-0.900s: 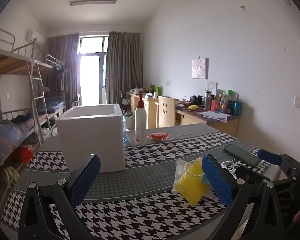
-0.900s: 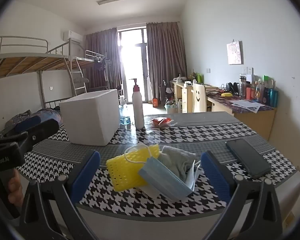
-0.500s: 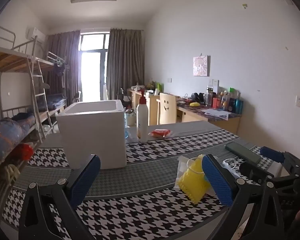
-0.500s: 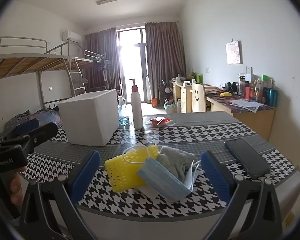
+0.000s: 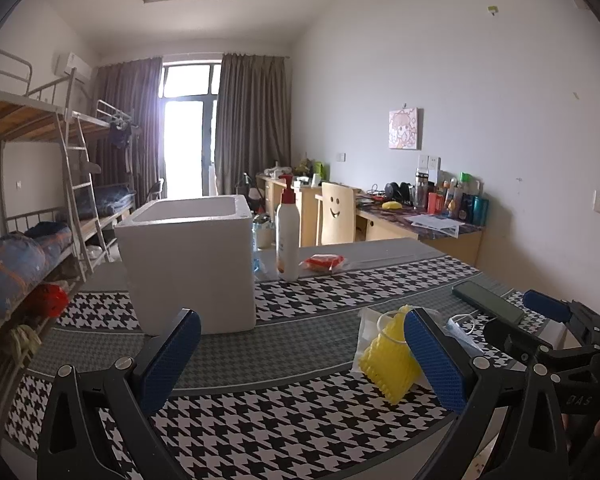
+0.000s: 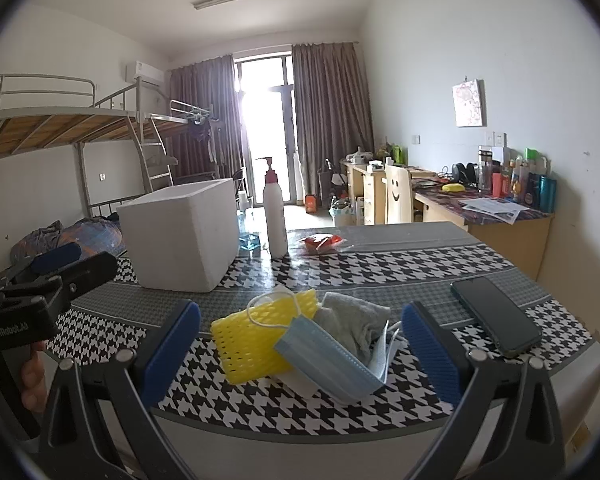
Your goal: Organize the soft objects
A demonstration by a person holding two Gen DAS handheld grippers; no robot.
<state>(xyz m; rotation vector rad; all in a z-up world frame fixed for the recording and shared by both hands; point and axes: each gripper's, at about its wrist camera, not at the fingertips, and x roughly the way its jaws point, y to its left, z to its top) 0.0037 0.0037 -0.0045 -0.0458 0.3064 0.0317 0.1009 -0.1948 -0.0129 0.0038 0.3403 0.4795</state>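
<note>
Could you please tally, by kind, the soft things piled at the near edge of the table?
Yellow foam net: 1
Blue face mask: 1
Grey cloth: 1
White sheet, partly hidden under the pile: 1
Total: 4

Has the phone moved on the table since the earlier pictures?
No. In the right wrist view the phone lies on the same spot of the table, near its right edge.
</note>
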